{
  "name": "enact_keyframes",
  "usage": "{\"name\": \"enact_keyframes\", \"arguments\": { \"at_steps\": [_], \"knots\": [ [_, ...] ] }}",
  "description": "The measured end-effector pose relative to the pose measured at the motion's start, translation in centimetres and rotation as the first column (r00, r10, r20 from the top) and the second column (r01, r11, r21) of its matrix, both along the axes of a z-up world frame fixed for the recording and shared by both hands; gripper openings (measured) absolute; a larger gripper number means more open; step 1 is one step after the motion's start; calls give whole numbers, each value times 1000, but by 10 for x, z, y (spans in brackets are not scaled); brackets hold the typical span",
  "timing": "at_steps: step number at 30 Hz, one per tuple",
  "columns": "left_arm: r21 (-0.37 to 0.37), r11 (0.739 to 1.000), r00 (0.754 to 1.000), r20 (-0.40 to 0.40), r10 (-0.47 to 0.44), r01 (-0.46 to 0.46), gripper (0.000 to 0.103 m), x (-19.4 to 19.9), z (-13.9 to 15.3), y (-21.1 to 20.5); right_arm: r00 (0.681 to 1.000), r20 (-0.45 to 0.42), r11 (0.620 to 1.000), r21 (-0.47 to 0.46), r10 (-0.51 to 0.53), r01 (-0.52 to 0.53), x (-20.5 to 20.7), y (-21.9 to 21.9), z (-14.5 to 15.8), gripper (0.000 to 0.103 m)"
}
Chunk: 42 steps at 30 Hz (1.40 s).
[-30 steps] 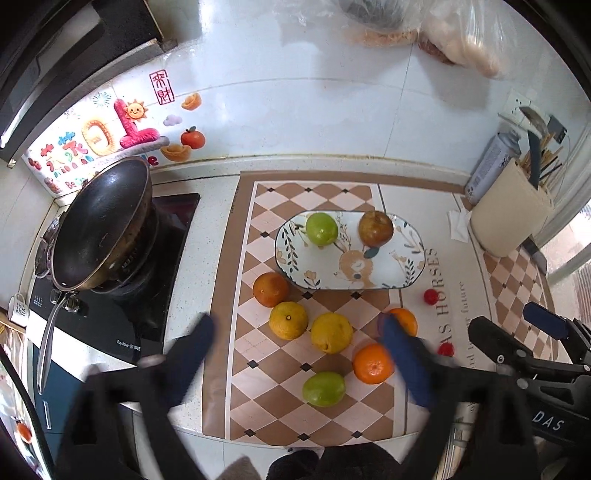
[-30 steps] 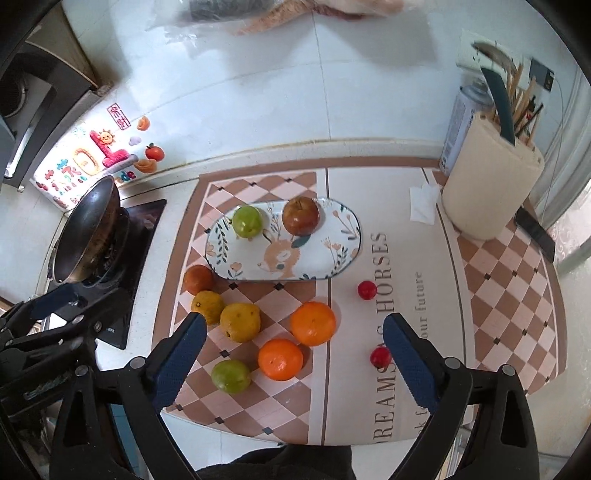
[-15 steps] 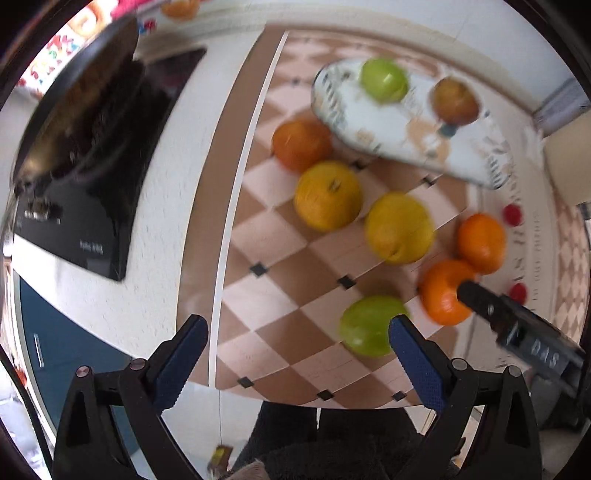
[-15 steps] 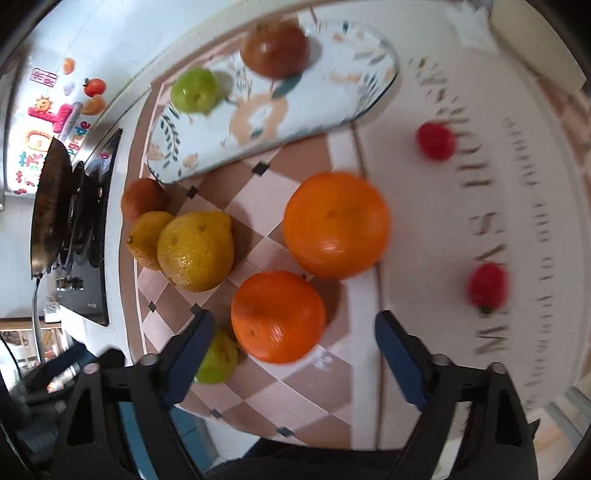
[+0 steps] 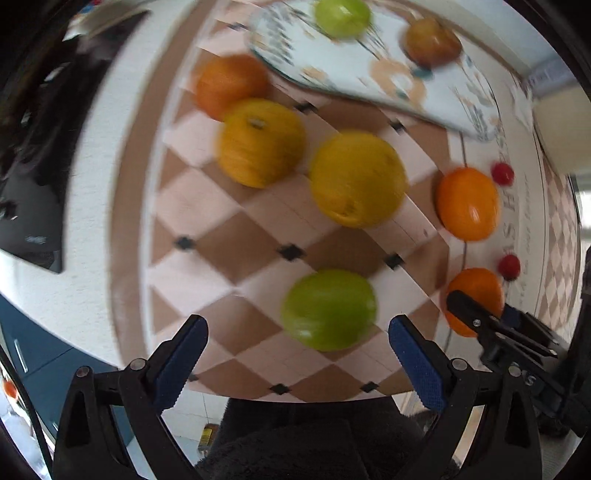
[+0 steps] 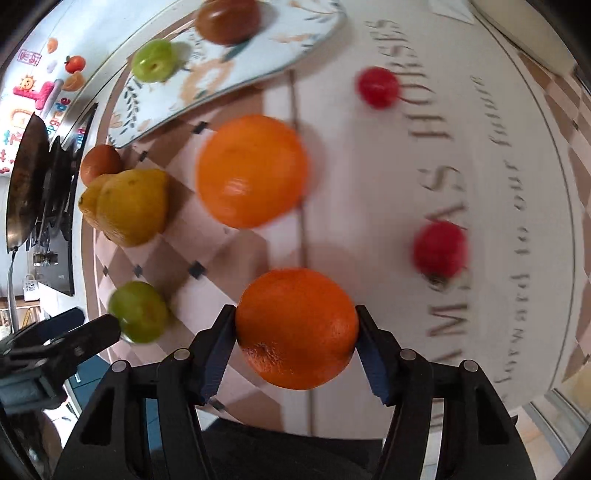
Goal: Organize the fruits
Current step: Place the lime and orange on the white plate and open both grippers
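between right claw (image 6: 295,332) pads, apparently gripped orange (image 6: 297,328)

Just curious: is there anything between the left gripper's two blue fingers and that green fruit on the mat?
No. In the left wrist view only bare checkered mat separates the open left gripper from the green fruit; the fingers do not touch it.

Bright, even light with soft shadows; both fisheye views show motion blur and dark, curved edges.

A white speckled worktop (image 5: 85,295) carries a checkered brown mat (image 5: 236,229). A black hob (image 6: 61,221) sits at its left end. Colourful stickers (image 6: 37,92) dot the pale wall (image 6: 96,33) behind.
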<state>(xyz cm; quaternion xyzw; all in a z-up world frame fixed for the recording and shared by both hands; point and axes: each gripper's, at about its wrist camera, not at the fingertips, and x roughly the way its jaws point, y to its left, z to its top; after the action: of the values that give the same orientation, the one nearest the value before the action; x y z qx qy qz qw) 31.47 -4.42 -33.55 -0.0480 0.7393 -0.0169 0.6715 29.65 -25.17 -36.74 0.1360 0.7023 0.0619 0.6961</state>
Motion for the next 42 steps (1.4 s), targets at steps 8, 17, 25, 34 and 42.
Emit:
{"name": "enact_keyframes", "arguments": {
  "at_steps": [8, 17, 25, 34, 42],
  "knots": [
    [66, 992, 994, -4, -109, 109, 60, -2, -29, -30, 1000, 9, 999, -22, -29, 30, -3, -15, 10, 83],
    [68, 993, 995, 21, -96, 95, 59, -9, -29, -30, 996, 25, 989, -123, 83, -80, 0, 14, 2, 66],
    [-4, 995, 993, 64, -96, 97, 59, 10, 17, -18, 994, 76, 996, -65, 73, -68, 14, 20, 32, 65],
    [-104, 994, 980, 200, -10, 31, 59, 117, 98, 2, 974, 211, 997, 14, 76, -81, 118, 44, 76, 65],
    [-36, 999, 998, 41, 41, -40, 59, 202, 28, 16, 976, 171, 990, 4, 138, -140, 192, 82, 41, 65]
  ]
}}
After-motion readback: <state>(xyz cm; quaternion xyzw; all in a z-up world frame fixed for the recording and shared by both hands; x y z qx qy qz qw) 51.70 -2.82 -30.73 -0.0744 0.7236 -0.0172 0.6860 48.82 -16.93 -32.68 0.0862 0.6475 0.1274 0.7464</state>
